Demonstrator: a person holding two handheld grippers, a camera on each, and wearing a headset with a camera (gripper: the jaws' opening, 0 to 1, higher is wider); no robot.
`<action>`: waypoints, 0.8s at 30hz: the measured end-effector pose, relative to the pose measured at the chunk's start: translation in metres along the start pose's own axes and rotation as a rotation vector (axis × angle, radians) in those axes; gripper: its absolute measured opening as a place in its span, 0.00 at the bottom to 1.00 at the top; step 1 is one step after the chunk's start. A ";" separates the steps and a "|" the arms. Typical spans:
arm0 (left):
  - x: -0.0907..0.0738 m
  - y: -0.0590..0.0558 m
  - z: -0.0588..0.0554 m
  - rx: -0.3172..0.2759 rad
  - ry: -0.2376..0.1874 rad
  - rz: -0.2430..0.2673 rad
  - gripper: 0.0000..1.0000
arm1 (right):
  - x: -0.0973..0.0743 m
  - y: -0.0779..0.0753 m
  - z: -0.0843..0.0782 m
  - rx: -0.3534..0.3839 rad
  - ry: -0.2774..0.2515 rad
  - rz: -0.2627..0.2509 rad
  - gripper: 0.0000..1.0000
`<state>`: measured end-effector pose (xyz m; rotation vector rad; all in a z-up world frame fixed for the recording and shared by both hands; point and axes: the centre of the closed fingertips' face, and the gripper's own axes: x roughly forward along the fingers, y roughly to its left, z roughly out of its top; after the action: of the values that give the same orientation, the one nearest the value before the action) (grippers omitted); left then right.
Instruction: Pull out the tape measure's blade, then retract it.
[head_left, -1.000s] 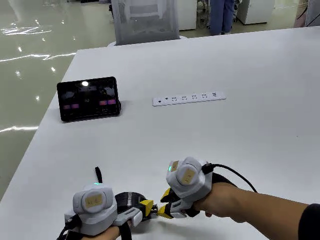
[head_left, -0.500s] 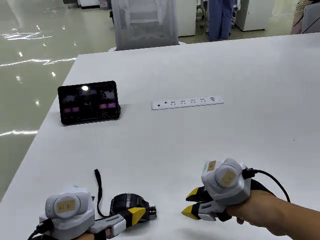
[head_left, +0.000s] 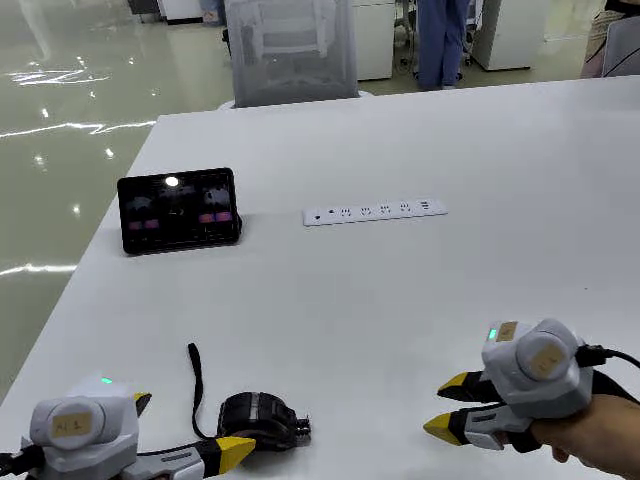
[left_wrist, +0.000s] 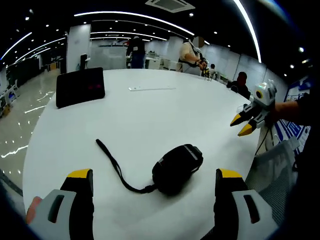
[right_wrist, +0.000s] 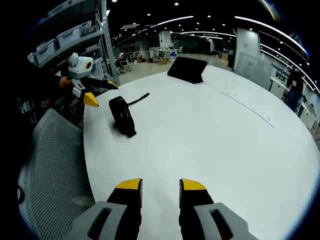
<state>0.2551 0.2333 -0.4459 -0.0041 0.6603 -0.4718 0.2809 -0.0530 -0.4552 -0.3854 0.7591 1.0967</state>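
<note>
The black tape measure (head_left: 262, 420) lies on the white table (head_left: 400, 300) with its blade in and its black wrist strap (head_left: 198, 385) trailing to the left. My left gripper (head_left: 188, 425) is open just left of it, not touching. In the left gripper view the tape measure (left_wrist: 177, 167) sits ahead between the wide yellow-tipped jaws of the left gripper (left_wrist: 154, 174). My right gripper (head_left: 448, 406) is open at the lower right, well away from it. The right gripper (right_wrist: 161, 185) has nothing between its jaws, and the tape measure (right_wrist: 121, 114) lies far ahead.
A dark tablet (head_left: 178, 208) stands at the left of the table. A white power strip (head_left: 374, 211) lies mid-table. A grey chair (head_left: 290, 50) stands past the far edge. The table's left edge runs close to my left gripper.
Both grippers have let go and drawn apart, the right one to the right and the left one to the left. The tape measure now lies free on the table.
</note>
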 end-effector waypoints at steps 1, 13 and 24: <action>-0.003 0.001 -0.001 0.021 0.003 -0.006 0.99 | -0.005 -0.003 -0.001 -0.002 -0.005 -0.010 0.26; -0.036 0.018 -0.019 0.087 0.050 -0.065 0.99 | -0.054 -0.026 -0.025 0.031 -0.071 -0.085 0.39; -0.047 0.017 -0.030 0.110 0.096 -0.070 0.99 | -0.088 -0.039 -0.069 0.119 -0.026 -0.131 0.71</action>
<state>0.2119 0.2727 -0.4447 0.1007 0.7294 -0.5778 0.2702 -0.1705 -0.4426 -0.3147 0.7611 0.9275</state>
